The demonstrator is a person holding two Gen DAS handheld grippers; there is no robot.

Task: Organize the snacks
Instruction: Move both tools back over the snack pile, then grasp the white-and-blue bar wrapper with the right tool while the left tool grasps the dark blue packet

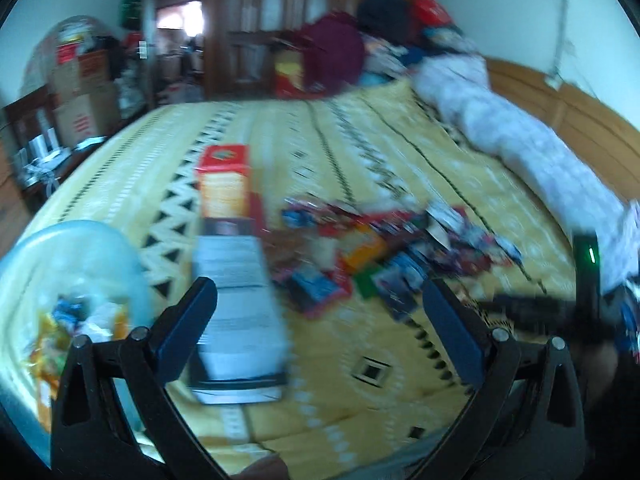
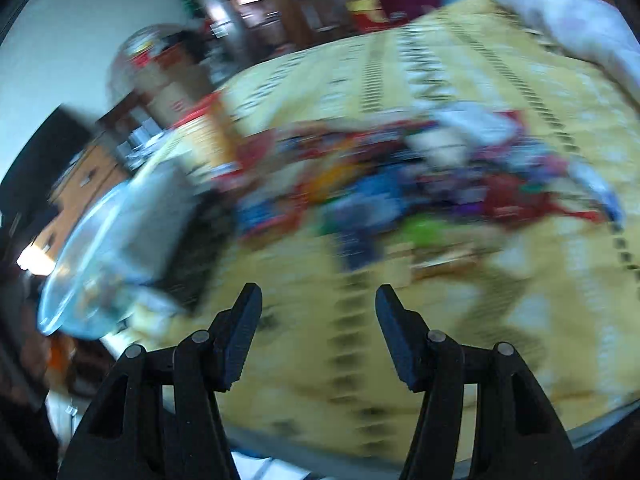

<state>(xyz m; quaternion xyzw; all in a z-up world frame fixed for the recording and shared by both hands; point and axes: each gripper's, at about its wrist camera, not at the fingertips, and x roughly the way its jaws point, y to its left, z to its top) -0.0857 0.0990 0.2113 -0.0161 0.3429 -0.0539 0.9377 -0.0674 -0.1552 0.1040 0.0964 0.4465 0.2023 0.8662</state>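
A heap of small snack packets (image 1: 384,248) lies in the middle of the bed, a jumble of red, blue, orange, green and purple wrappers, too blurred for any label to be read. From the right wrist view the same heap (image 2: 420,184) smears into a band of colour across the yellow bedspread (image 2: 460,320). Just to the left of the heap lies a long box (image 1: 236,280), red and orange at its far end, pale grey with dark bands nearer. Further left, at the bed's edge, sits a pale blue translucent bowl (image 1: 80,248) with a few orange, white and blue packets inside. The left gripper (image 1: 320,312) hangs over the bedspread with its jaws spread wide and nothing between them; its left finger shows in front of the box's near part. The right gripper (image 2: 318,308) also points down at the bare cover short of the heap, jaws apart and empty. At the right edge of the left view a dark device with a green light (image 1: 588,256) shows. Beyond, a rolled white quilt (image 1: 520,136) runs along the wooden headboard (image 1: 560,108), with piled clothes (image 1: 360,48) and cardboard boxes (image 1: 84,96) further off.
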